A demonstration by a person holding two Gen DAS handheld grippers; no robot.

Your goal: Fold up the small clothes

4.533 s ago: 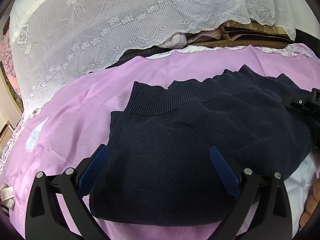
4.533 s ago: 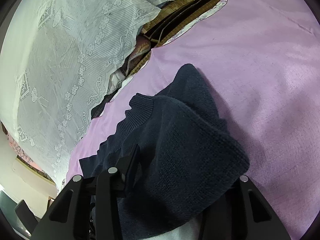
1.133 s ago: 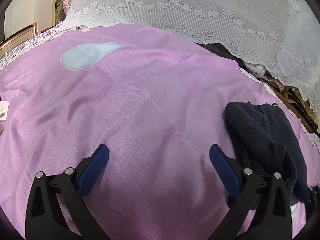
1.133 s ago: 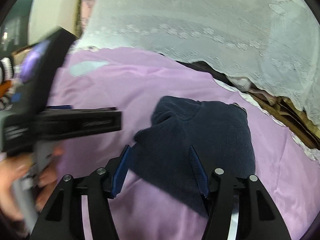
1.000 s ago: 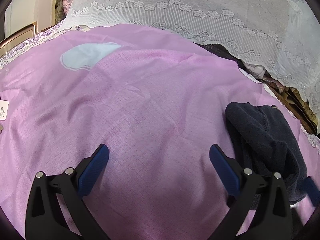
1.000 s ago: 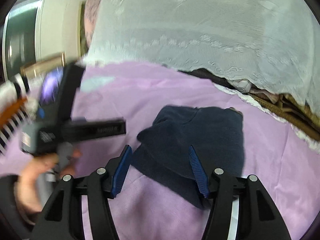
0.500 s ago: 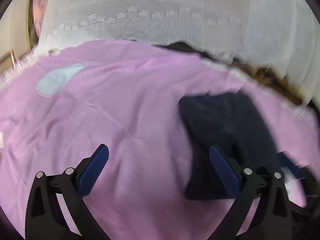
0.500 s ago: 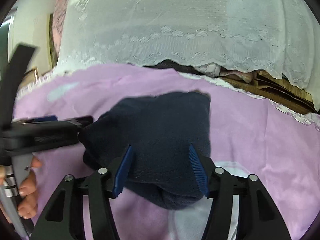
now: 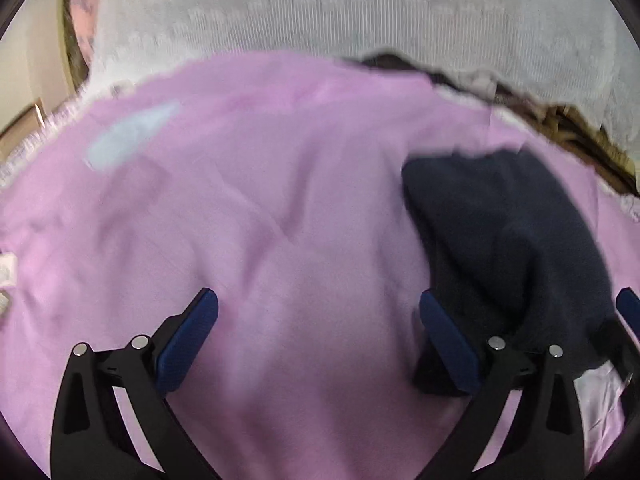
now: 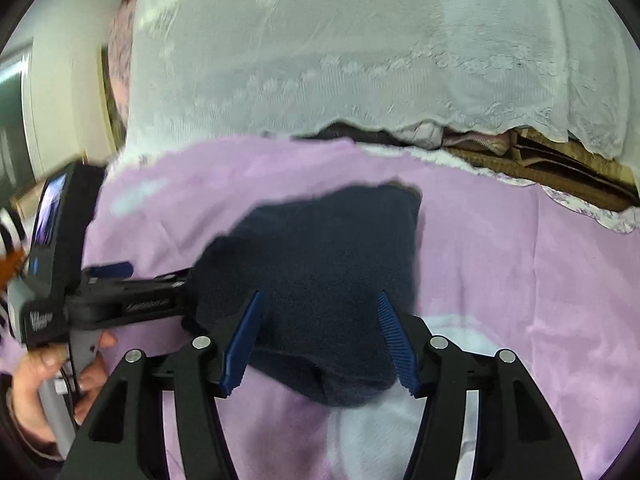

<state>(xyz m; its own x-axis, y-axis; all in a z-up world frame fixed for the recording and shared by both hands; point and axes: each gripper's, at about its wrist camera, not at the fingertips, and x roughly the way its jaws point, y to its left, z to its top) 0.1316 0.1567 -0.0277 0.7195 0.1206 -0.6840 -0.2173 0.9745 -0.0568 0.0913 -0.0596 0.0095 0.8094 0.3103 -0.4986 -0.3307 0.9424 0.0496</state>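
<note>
The folded navy knit garment (image 10: 320, 272) lies as a thick bundle on the pink sheet (image 10: 520, 280) of the bed, its near rounded end resting partly on a white patch (image 10: 400, 432) in the sheet. In the right wrist view it sits in the middle, reaching back toward the far edge of the sheet.

The right gripper (image 10: 320, 344) hangs over the near end of the garment, its 2 blue fingers (image 10: 240, 344) standing about half apart with the bundle lying between them; whether the pads press on the knit cannot be told.

The left gripper (image 9: 316, 344) has its fingers (image 9: 188, 340) spread wide over bare pink sheet and holds nothing; the garment (image 9: 500, 240) lies by its right-hand finger. In the right wrist view that tool comes in from the left, a hand (image 10: 44, 376) around its grey handle, its tip at the garment's left edge.

Behind the bed hangs a white lace cloth (image 10: 360, 48), with brown boards (image 10: 560, 168) showing under its hem. Both views are somewhat blurred.
</note>
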